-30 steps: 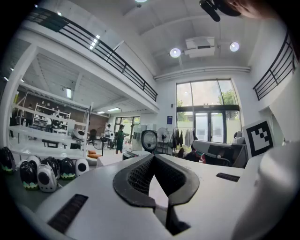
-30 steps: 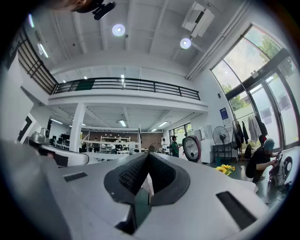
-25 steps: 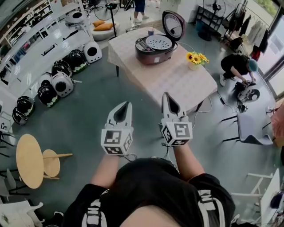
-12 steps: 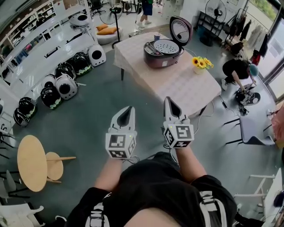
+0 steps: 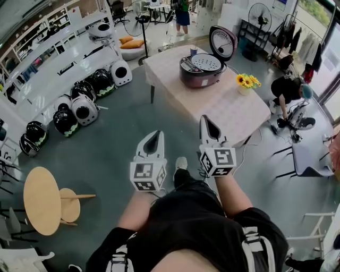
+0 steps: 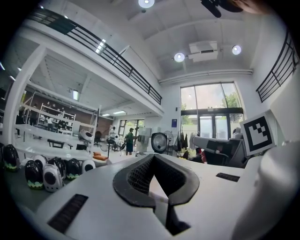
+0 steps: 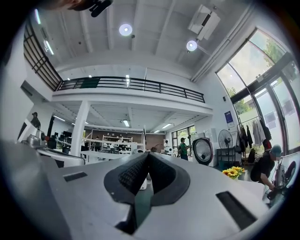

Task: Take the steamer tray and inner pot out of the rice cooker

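A dark red rice cooker (image 5: 201, 73) stands with its lid (image 5: 222, 42) raised at the far end of a table (image 5: 223, 106) covered in a pale cloth, seen in the head view. A white perforated steamer tray (image 5: 206, 62) lies in its mouth; the inner pot is hidden beneath it. Both grippers are held level, well short of the table. My left gripper (image 5: 157, 134) is shut and empty; its tips (image 6: 153, 157) meet in the left gripper view. My right gripper (image 5: 205, 119) is shut and empty too, tips (image 7: 148, 155) together in the right gripper view.
A vase of sunflowers (image 5: 247, 82) stands on the table right of the cooker. Black-and-white carriers (image 5: 85, 103) line the floor at left. A round wooden table (image 5: 38, 199) is at lower left. A crouching person (image 5: 289, 90) is at right, another person (image 5: 183, 13) far behind.
The whole scene has shifted as the person walks toward the table; the cooker has slid right and up in the head view. Both grippers stay shut, side by side.
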